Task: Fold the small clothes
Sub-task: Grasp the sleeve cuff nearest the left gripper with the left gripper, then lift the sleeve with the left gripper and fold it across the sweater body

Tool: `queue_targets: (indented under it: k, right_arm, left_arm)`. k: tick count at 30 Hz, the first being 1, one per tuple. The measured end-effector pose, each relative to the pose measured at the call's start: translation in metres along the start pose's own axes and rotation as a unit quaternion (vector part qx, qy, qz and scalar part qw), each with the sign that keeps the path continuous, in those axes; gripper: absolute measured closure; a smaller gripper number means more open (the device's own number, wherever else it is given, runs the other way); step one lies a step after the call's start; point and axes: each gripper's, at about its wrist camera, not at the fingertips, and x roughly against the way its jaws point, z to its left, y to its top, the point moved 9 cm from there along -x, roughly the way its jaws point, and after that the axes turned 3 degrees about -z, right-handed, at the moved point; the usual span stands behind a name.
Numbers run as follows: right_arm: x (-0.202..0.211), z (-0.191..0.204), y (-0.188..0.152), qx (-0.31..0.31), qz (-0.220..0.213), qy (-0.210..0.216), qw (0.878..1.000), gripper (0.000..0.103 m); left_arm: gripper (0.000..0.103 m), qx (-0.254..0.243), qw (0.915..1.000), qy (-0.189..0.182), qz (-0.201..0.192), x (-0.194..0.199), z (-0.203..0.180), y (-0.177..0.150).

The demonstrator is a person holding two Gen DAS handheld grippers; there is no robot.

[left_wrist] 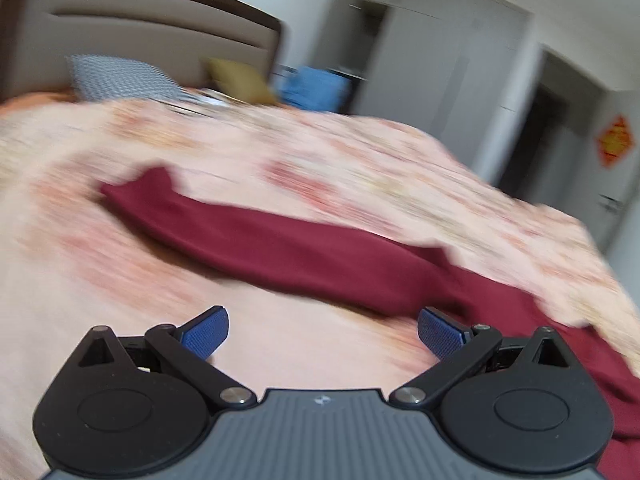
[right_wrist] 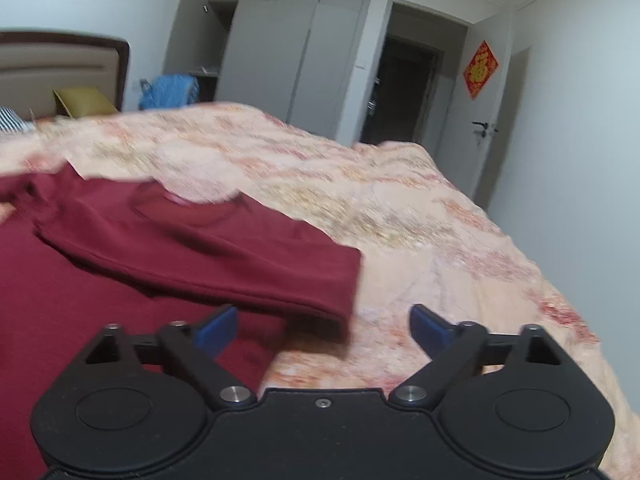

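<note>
Both tongs (left_wrist: 322, 334) (right_wrist: 323, 326) gape empty; only the right view shows the red top's (right_wrist: 200, 248) neckline.

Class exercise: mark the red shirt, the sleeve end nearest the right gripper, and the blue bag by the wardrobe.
Red shirt (right_wrist: 120, 240): right wrist view, on its chest.
Sleeve end (right_wrist: 344, 280): right wrist view, on the cuff edge.
Blue bag (right_wrist: 172, 90): right wrist view, on its middle.

Dark red shirt (right_wrist: 168, 248), plain, no print. Bedspread (right_wrist: 400, 216) under it peach-pink with blurry red and olive floral patches. Both tools black with blue pads (left_wrist: 204, 334). Beyond the tools: grey-checked pillow (left_wrist: 120, 78), mustard cushion (right_wrist: 82, 102), blue bag (right_wrist: 172, 90), red-gold door hanging (right_wrist: 480, 69).
</note>
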Motion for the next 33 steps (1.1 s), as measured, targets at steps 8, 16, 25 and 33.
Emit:
queue_targets:
  k: [8,16,25,33]
  right_arm:
    - [0.015,0.069,0.000,-0.044,-0.007,0.101,0.994,0.001]
    - [0.011,0.103,-0.020,-0.065,0.029,0.118,0.991,0.001]
    - [0.010,0.108,-0.030,-0.071,0.042,0.121,0.989,0.001]
    - [0.009,0.102,-0.032,-0.093,0.043,0.128,0.986,0.001]
  left_arm:
    - [0.000,0.150,0.9866,0.063,-0.011,-0.040,0.114,0.040]
    - [0.029,0.161,0.9778,0.129,-0.035,-0.065,0.137,0.054]
    - [0.099,0.173,0.9710,0.139,-0.089,-0.052,0.150,0.077]
    - [0.099,0.090,0.9742,0.135,-0.158,-0.013,0.135,0.129]
